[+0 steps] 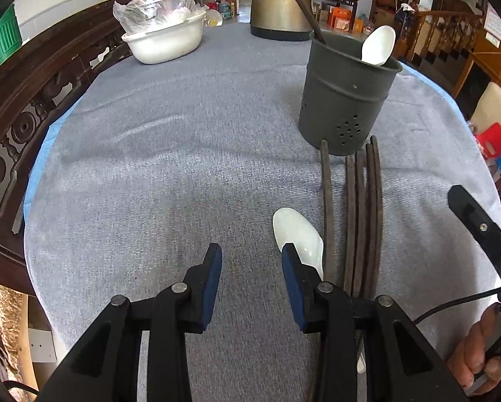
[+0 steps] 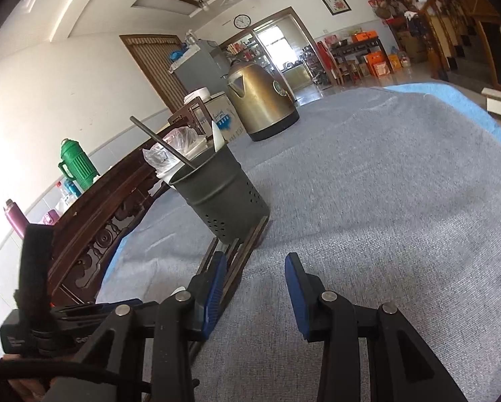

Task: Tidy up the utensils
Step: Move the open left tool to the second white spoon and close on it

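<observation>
Left wrist: left gripper [image 1: 252,251] part-open, empty, angled over the white spoon [image 1: 297,234] beside the chopsticks [image 1: 361,214], near the holder [image 1: 346,100]. Right wrist: right gripper [image 2: 255,261] part-open, empty, waiting right of chopsticks.

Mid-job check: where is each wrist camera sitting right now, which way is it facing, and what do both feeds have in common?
Left wrist: above the table's near edge, angled steeply down at the white spoon and loose chopsticks; open left gripper and a hand show.
Right wrist: low over the grey cloth, facing across the room; open right gripper shows.
Shared: utensil holder, kettle.
</observation>
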Motion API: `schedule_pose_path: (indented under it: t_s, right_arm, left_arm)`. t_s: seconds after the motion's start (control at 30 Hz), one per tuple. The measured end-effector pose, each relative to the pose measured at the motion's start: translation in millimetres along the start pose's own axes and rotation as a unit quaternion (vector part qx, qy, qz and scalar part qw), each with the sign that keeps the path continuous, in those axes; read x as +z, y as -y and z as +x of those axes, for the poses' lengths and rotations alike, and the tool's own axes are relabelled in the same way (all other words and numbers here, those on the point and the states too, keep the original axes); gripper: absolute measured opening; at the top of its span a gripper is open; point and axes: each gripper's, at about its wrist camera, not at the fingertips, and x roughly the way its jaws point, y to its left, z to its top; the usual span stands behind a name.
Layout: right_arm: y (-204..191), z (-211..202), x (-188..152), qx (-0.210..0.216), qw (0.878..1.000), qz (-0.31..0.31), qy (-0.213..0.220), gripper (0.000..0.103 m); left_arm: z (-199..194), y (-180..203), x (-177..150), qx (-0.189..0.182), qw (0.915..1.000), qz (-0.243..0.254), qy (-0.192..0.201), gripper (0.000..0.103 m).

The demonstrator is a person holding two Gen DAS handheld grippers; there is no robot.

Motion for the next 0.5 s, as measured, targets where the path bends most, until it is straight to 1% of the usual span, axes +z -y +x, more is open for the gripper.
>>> schedule_pose_path:
  t_s: [0.17,0.27,0.37,0.5]
  right_arm:
    - [5.2,1.6,0.7,0.011,1.000,0.008,-0.006,0.039]
    - [8.5,1.8,1.0,0.016,1.000,0.016,-0.007,0.040]
    - [11.3,2.3,1.3,0.019,1.000,0.022,-0.009,0.040]
    - [13.2,0.8,1.3,0.022,0.999,0.029,-0.007,0.040]
  left_arm:
    - [12.9,-6.8,0.5,-0.001,0.9999,-0.011,-0.013,0.038]
    - [11.8,-5.4,0.5,0.001,1.0000,-0.005,-0.005,0.039]
    - [10.9,-3.9,1.1,-0.011,0.9999,-0.010,-0.006,0.039]
    - [8.2,-0.7,4.2,-0.014,0.9998,-0.011,-0.011,0.039]
